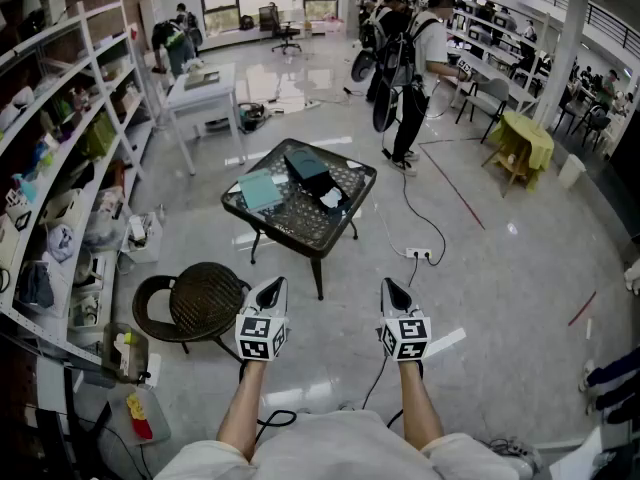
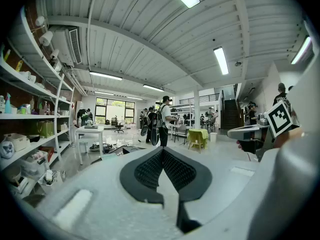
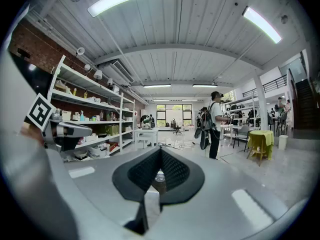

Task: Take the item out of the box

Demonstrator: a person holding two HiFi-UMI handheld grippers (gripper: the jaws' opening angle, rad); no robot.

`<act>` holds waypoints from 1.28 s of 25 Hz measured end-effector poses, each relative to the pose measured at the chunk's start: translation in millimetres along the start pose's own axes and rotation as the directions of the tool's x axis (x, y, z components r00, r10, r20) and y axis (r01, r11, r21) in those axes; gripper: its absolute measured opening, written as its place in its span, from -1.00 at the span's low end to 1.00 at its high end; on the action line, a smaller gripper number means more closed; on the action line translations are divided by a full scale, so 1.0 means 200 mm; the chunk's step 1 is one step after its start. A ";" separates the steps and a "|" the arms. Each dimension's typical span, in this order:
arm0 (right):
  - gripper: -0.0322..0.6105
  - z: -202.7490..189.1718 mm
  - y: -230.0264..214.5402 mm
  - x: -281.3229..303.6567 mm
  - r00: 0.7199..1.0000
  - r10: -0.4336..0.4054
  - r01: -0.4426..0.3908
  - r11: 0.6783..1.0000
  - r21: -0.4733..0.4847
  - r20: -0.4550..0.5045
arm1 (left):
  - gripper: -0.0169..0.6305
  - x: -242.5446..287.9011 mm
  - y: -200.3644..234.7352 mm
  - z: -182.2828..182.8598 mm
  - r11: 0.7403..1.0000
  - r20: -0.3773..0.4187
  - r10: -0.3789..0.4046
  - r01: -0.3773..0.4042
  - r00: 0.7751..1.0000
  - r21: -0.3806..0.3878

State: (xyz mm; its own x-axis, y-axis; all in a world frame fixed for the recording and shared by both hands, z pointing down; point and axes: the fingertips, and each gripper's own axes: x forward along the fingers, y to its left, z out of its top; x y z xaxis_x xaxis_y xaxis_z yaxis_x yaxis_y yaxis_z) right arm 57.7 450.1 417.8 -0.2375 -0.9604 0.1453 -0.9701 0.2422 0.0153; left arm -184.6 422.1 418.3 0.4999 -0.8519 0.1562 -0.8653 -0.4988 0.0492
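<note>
Box (image 1: 307, 164) on table (image 1: 300, 233) far off; contents indistinct.

Black-and-white markers, teal on a dark table.
Your left gripper (image 1: 272, 286) and right gripper (image 1: 392, 286) are pale grey with black ridged pads (image 2: 147, 170), and each carries a black-and-white square-marker cube. The black lattice-patterned table (image 1: 300, 236) holds a dark teal box (image 1: 307, 165) and a lighter teal flat piece (image 1: 261, 190). The round chair (image 1: 205, 301) is dark woven brown.

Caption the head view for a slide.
Shut and empty, the left gripper and right gripper point toward the small table bearing a dark box.
</note>
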 end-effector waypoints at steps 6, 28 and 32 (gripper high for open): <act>-0.90 -0.01 0.03 0.03 1.000 -0.010 0.010 1.000 -0.001 -0.005 | -0.93 0.02 0.05 -0.01 1.000 -0.002 -0.011 0.011 1.000 -0.003; -0.90 -0.05 0.26 0.17 0.999 -0.039 0.039 0.998 -0.046 -0.003 | -0.93 0.05 0.24 -0.09 0.997 -0.014 -0.082 0.082 0.996 0.001; -0.90 -0.07 0.24 0.27 1.000 -0.029 0.029 0.999 -0.041 0.000 | -0.93 0.13 0.28 -0.10 0.997 -0.020 -0.079 0.079 0.997 0.004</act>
State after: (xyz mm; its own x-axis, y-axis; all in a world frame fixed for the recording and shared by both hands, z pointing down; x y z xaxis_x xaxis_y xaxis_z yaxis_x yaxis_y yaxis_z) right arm -0.5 412.0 439.8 -0.2091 -0.9671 0.1450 -0.9738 0.2195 0.0598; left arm -220.8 375.0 444.9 0.5657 -0.8065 0.1720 -0.8231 -0.5650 0.0576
